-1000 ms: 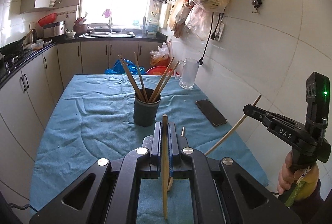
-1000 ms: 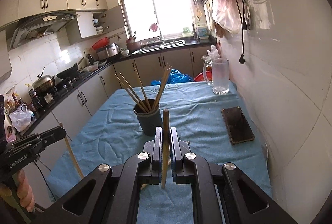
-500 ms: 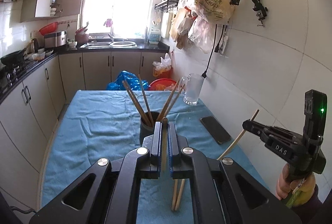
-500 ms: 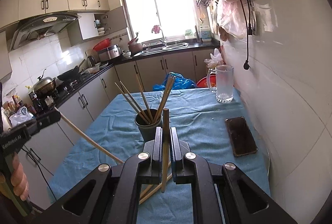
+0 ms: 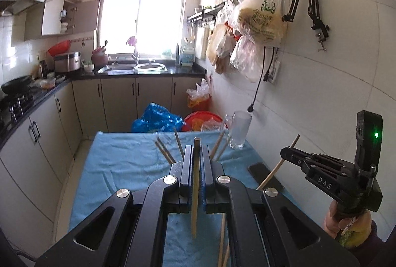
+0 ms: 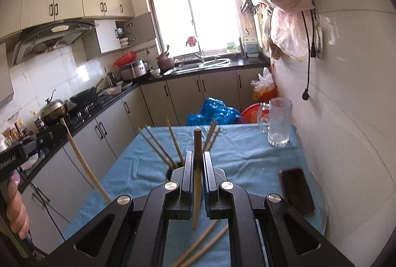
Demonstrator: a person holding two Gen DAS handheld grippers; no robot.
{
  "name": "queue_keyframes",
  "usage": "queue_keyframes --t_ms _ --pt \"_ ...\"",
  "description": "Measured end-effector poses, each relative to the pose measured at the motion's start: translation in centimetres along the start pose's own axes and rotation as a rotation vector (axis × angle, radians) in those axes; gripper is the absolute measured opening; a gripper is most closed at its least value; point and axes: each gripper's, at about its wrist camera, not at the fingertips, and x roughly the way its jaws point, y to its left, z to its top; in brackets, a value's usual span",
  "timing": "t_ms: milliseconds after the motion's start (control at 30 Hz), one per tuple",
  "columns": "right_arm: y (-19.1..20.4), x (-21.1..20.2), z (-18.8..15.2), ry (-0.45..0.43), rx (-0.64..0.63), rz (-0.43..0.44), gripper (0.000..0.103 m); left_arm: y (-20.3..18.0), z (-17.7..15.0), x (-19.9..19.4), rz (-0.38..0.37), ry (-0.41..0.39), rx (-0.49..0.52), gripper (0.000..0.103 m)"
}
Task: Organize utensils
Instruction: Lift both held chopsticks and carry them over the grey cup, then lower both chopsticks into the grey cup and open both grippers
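Chopsticks are the job: each gripper carries one. The left gripper has its jaws clamped on a chopstick standing almost upright between them, and the right gripper has its jaws clamped on another chopstick the same way. Both hang over the bench with its blue cloth, near its middle. Ahead, mostly hidden behind the jaws, sits the dark holder cup with several chopsticks fanning out of it. Two loose chopsticks lie on the cloth toward the near edge.

To do this well, I judge each stick should go tip-down over the cup's mouth, one hand at a time, clear of the leaning sticks.

The right gripper's body reads "DAS". A phone lies by the bench's right edge, a glass mug at its far right corner.
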Motion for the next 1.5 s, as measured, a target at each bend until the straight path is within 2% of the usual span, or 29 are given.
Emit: queue_keyframes --t_ms 267,500,733,1067,1167,1300,1333,1400,1433,1500 --pt "0.3 3.0 4.1 -0.054 0.050 0.020 0.007 0.3 3.7 3.7 0.018 -0.056 -0.022 0.004" --pt "-0.3 6.2 5.2 -0.062 0.096 0.019 0.007 0.7 4.3 8.4 0.030 -0.039 -0.044 0.004" --pt "-1.5 9.3 3.9 -0.014 0.123 0.007 0.007 1.9 3.5 12.1 0.037 0.015 -0.083 0.001" --pt "-2.1 11.4 2.5 0.039 0.113 -0.013 0.007 2.7 3.1 10.7 0.040 -0.013 -0.088 0.001" --pt "-2.0 12.4 1.9 0.068 0.108 -0.018 0.007 3.2 1.8 10.8 0.051 0.003 -0.096 0.001" --pt "-2.3 13.6 1.2 0.106 0.117 -0.009 0.007 4.7 -0.8 11.9 0.037 0.067 -0.123 0.003" --pt "-2.5 13.8 1.0 0.111 0.127 -0.005 0.010 5.1 -1.4 12.2 0.036 0.082 -0.131 0.008" --pt "-2.7 13.8 0.8 0.115 0.138 -0.005 0.028 6.0 -3.0 13.0 0.040 0.117 -0.148 0.012" --pt "-2.8 13.6 0.8 0.108 0.141 -0.009 0.041 6.4 -3.7 13.4 0.041 0.133 -0.154 0.013" --pt "-3.1 13.0 0.7 0.093 0.142 -0.017 0.045 7.0 -5.0 14.1 0.044 0.169 -0.161 0.013"
